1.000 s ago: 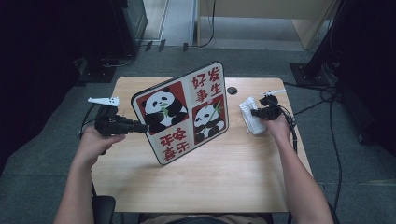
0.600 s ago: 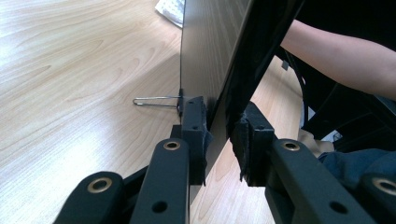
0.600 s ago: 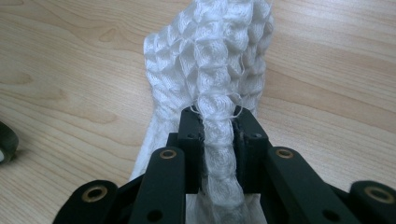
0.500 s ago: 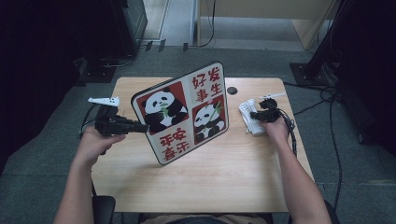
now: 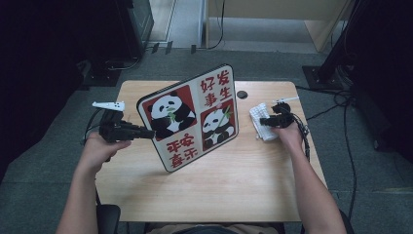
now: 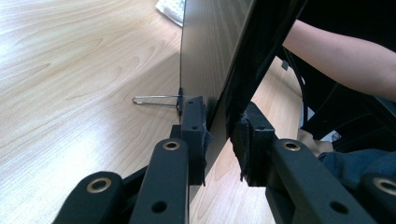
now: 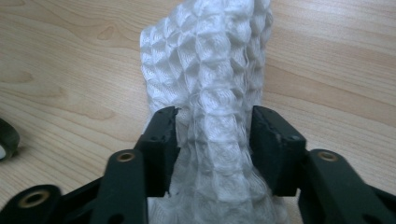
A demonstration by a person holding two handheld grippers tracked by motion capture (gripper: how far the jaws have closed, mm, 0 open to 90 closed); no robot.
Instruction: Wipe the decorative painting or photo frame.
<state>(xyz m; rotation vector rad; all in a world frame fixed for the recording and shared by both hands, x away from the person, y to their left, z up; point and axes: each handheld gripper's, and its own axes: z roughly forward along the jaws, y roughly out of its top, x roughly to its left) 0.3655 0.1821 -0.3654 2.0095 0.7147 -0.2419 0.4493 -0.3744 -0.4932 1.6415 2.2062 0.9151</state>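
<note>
The right tool [image 7: 212, 140] is just opening around the white cloth [image 7: 219, 84], lying directly between its jaws on the surface [image 5: 209, 190], while the left tool [image 6: 219, 135] is clenching the panda board's [image 5: 192, 117] left edge.

One panda board [image 5: 192, 117], one white cloth [image 5: 260, 119].

High view: fixed overhead, facing forward and down on the whole wooden table [image 5: 204, 190]. Left gripper view: close along its jaws at the panda board's [image 6: 210, 56] edge. Right gripper view: close on the white cloth [image 7: 219, 70], which the high view shares at right of centre.
</note>
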